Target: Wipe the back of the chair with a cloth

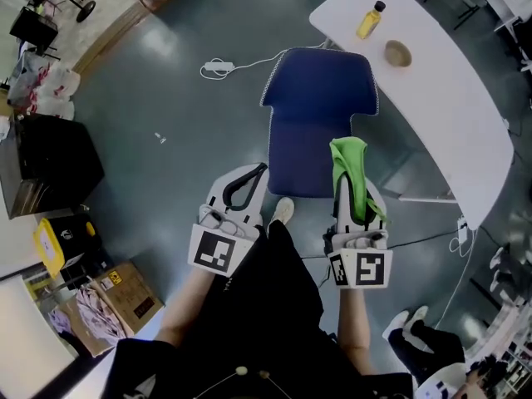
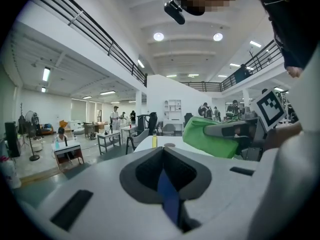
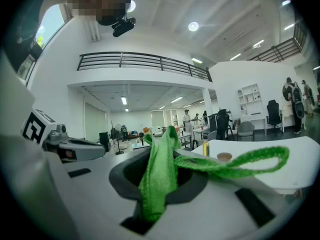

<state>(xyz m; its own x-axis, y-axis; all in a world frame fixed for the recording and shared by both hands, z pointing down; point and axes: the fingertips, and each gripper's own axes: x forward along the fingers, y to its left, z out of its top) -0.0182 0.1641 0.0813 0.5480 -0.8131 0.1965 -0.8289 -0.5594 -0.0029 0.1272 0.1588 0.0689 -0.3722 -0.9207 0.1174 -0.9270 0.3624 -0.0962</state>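
Note:
A blue office chair (image 1: 320, 115) stands in front of me, seen from above. The green cloth (image 1: 351, 173) is draped over my right gripper (image 1: 349, 160), which is shut on it just above the chair's near edge. In the right gripper view the cloth (image 3: 160, 179) hangs out of the jaws and one loop trails to the right. My left gripper (image 1: 259, 171) is shut with nothing in it, just left of the chair. In the left gripper view a blue sliver of the chair (image 2: 167, 194) shows between the jaws, with the cloth (image 2: 210, 136) to the right.
A curved white table (image 1: 449, 98) beyond the chair carries a yellow bottle (image 1: 371, 19) and a small bowl (image 1: 398, 53). A power strip (image 1: 218, 67) with its cable lies on the grey floor. A black box (image 1: 50, 165) and a cardboard box (image 1: 125, 293) stand at left.

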